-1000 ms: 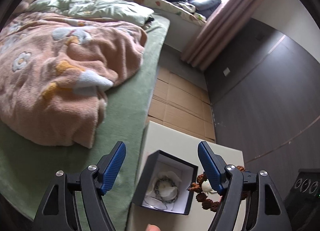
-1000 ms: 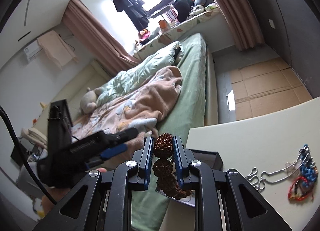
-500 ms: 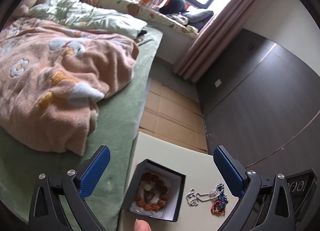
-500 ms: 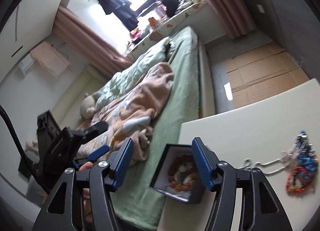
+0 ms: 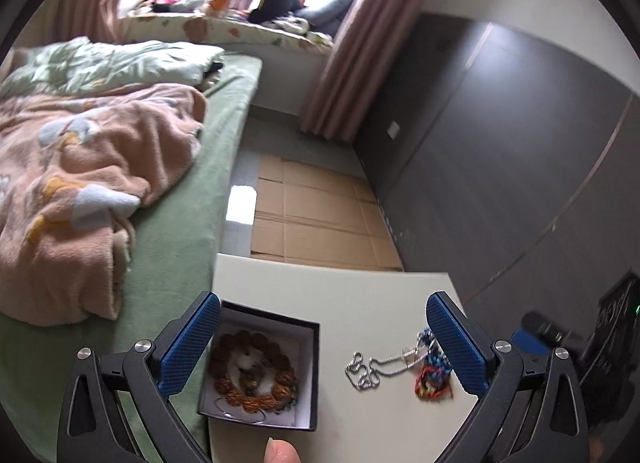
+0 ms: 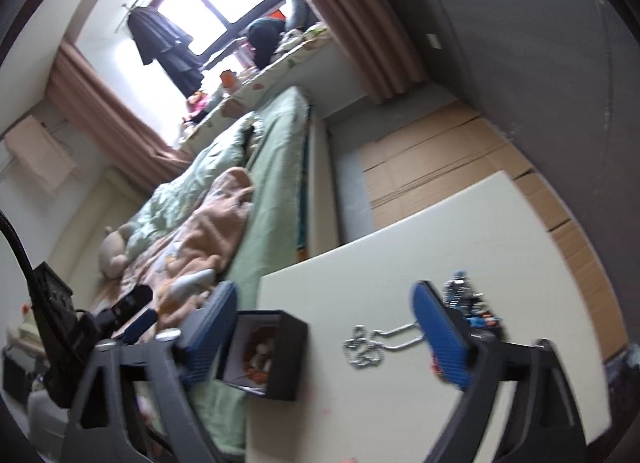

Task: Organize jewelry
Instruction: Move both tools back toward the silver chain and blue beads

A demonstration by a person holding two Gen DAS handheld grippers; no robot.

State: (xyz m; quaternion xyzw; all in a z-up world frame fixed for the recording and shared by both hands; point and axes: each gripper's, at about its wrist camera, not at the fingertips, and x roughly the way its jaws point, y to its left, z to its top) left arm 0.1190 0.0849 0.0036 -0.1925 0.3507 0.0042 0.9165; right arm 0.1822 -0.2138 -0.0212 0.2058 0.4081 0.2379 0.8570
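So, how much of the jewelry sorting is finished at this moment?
Done: the brown bead bracelet lies inside the black box. In hand: nothing; the left gripper and right gripper are both open. Left: the silver chain and the colourful string bracelets lie loose on the white table, beside the box.
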